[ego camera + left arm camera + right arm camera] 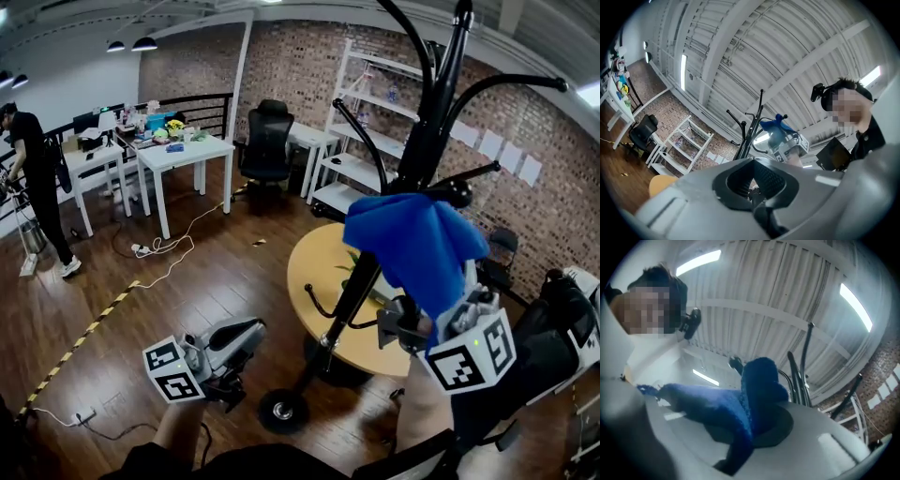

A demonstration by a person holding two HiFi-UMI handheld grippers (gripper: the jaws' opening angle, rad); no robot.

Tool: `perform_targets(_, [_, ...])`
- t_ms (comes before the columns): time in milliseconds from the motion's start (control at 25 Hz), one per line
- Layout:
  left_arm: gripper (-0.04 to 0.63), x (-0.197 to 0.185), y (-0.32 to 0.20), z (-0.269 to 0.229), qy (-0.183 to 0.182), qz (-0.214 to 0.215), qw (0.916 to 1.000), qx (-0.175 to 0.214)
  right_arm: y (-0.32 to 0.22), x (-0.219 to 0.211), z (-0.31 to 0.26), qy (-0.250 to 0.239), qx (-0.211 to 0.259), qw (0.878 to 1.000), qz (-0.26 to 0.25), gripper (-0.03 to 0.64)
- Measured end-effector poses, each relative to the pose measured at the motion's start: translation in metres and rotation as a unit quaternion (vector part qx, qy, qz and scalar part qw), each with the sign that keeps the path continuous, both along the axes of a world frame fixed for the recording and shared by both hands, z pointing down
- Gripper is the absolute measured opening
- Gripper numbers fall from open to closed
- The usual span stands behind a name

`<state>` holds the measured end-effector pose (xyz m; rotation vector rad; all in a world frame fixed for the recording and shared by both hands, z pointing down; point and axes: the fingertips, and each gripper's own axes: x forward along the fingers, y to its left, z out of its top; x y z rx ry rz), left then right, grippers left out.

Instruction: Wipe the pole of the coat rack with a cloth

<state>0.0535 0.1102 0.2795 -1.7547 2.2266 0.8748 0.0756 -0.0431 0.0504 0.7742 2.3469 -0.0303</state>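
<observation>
The coat rack's black pole (427, 131) runs from its round base (281, 411) on the wooden floor up past the top of the head view. Its curved hooks (367, 133) branch off around the upper half. The blue cloth (412, 244) hangs in front of the pole's middle stretch, just below the hooks. From the head view it covers that part of the pole, but no view shows for sure whether it is pressed against it.

The right gripper (448, 321) has its jaws closed on the cloth, which bunches up between them and spills over both sides. It points upward, so the loose cloth leads and can meet the pole first. That suits a wipe along the shaft, which looks about to begin or just under way.

The left gripper (242, 336) is held low and well to the left of the base. Its jaws are together with nothing in them, so it seems to be simply kept out of the way.

The hooks are the main obstacle. A stroke upward would soon run into them, and one knobbed tip (459, 192) sits right above the cloth. A round yellow table (314, 262) stands just behind the lower pole and crowds that side. Farther off are a black office chair (267, 141), white tables (183, 155), a white shelf (361, 131) against the brick wall, a cable on the floor (173, 246) and a person (33, 178) at the far left.
</observation>
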Motion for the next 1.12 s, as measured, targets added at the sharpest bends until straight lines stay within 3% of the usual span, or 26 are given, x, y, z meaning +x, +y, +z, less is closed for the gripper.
perform_targets(200, [0.002, 0.002, -0.003, 0.003, 0.010, 0.007, 0.9999, -0.001, -0.020, -0.086, 0.059, 0.141, -0.001, 0.989, 0.050, 0.028])
perform_targets(520, [0.002, 0.002, -0.022, 0.024, 0.038, 0.028, 0.9988, -0.013, -0.036, -0.086, 0.197, 0.241, -0.015, 0.969, 0.047, 0.026])
perform_targets(840, [0.002, 0.002, -0.039, 0.030, 0.046, 0.044, 0.9977, -0.022, -0.039, -0.096, 0.358, 0.419, -0.024, 0.907, 0.035, 0.026])
perform_targets(960, [0.002, 0.002, -0.047, 0.030, 0.046, 0.052, 0.9973, -0.024, -0.029, -0.089, 0.386, 0.471, -0.009, 0.882, 0.017, 0.026])
perform_targets(1120, [0.002, 0.001, -0.060, 0.030, 0.042, 0.062, 0.9967, -0.032, -0.010, -0.060, 0.388, 0.507, 0.008, 0.861, -0.042, 0.027])
